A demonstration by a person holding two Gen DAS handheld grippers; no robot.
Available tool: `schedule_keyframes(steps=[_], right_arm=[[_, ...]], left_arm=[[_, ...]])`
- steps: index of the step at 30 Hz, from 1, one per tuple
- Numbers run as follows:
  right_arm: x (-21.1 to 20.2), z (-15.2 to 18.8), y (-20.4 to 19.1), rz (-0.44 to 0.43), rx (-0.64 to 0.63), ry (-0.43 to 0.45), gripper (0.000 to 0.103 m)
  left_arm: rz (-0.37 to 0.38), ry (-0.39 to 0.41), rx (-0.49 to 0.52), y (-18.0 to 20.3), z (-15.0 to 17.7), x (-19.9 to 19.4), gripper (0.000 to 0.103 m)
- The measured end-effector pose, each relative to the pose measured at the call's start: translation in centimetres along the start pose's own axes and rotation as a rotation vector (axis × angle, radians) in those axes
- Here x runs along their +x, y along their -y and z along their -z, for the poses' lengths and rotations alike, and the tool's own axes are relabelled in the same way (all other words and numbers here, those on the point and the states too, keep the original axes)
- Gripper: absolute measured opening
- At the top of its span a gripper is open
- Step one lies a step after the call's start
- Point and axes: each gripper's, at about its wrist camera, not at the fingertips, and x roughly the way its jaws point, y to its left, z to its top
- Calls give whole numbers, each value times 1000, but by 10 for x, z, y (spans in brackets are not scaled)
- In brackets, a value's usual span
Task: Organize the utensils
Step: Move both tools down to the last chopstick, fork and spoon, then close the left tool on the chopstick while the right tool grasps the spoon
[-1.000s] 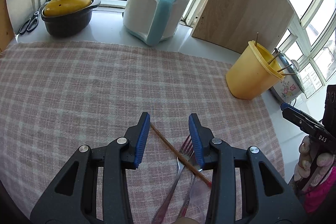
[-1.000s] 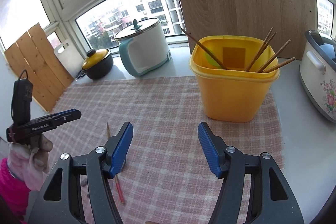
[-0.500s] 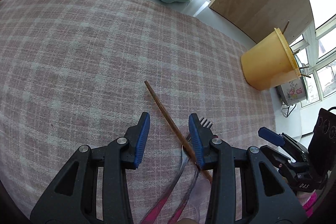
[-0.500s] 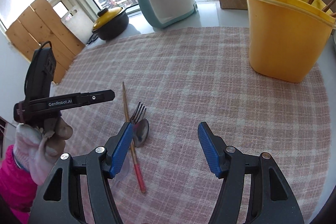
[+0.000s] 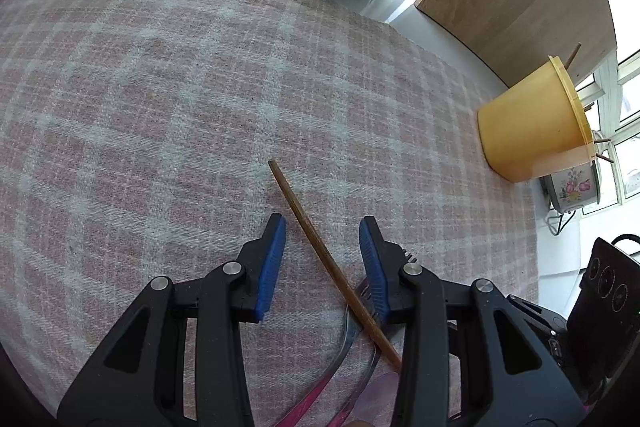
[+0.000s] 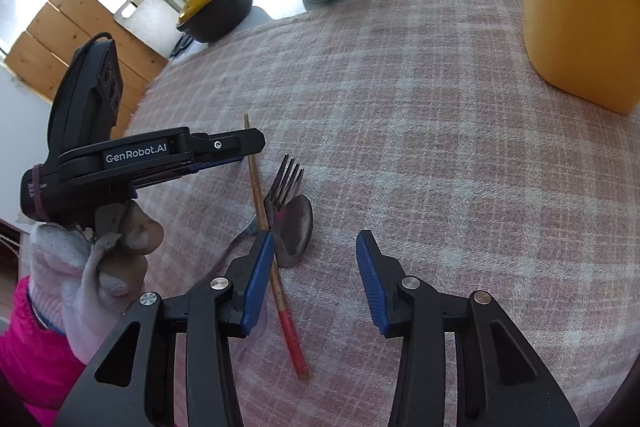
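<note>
Three utensils on the cloth, both claws wide open

left gripper (image 5: pixel 322 259) hangs low with its jaws apart and the chopstick (image 5: pixel 320 255) running between them, holding nothing. right gripper (image 6: pixel 314 281) is spread too, empty. Fork (image 6: pixel 286 187) and spoon (image 6: pixel 296 231) lie touching just beside the chopstick on the plaid cloth (image 6: pixel 420 147). Yellow bucket (image 6: pixel 576 7) sits at 2 o'clock in the right wrist view

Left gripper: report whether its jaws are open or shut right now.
Open. In the left wrist view the left gripper has its blue pads wide apart, with the chopstick lying on the cloth between them, untouched.
</note>
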Motion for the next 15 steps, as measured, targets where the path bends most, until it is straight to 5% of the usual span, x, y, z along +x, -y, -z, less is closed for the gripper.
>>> schedule_keyframes(steps=[4,9,15], right_arm=[[6,-1,1,-18,24,-6,33],[13,-2,-2,-26,32,-15,30],[18,-3,-4,-24,36,-19,25]], left_arm=[[-31,14,25,7,-1,4,38],[-74,35,46,11,-4,11,14],[-75,52,50,10,-5,13,11]])
